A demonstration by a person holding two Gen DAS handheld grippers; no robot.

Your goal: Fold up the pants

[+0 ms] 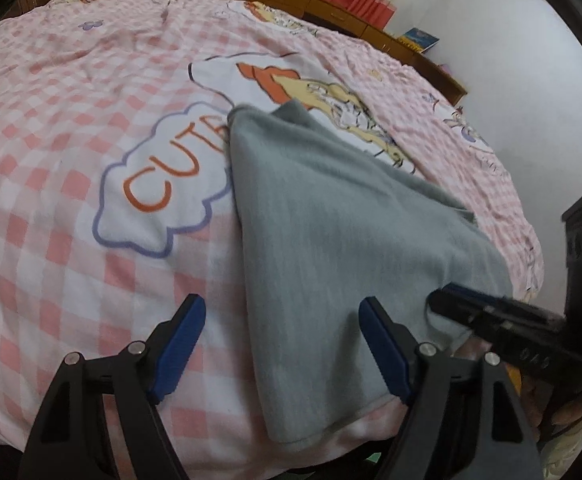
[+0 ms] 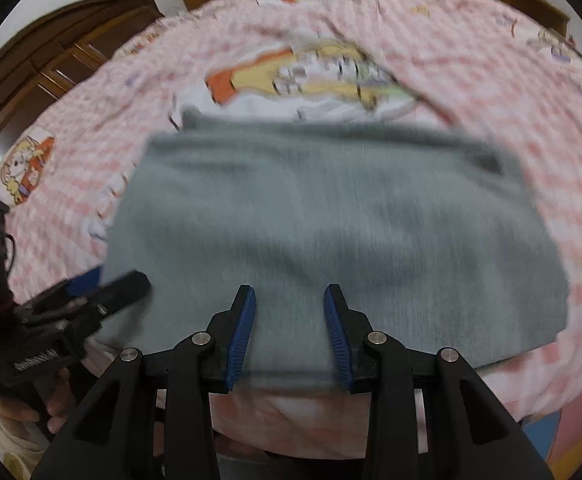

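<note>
Lying folded into a compact grey slab near the front edge of the pink checked bedspread, the pants look nearly done, both the left gripper and right gripper spread and empty, so next probably means one last fold or smoothing

Soft even light, right view motion-blurred, fisheye-curved edges

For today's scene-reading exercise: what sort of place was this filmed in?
Most likely a bedroom. A pink-and-white checked cartoon-print bedspread covers a bed, folded grey pants lie on it, and dark wooden cabinets line the wall.
</note>
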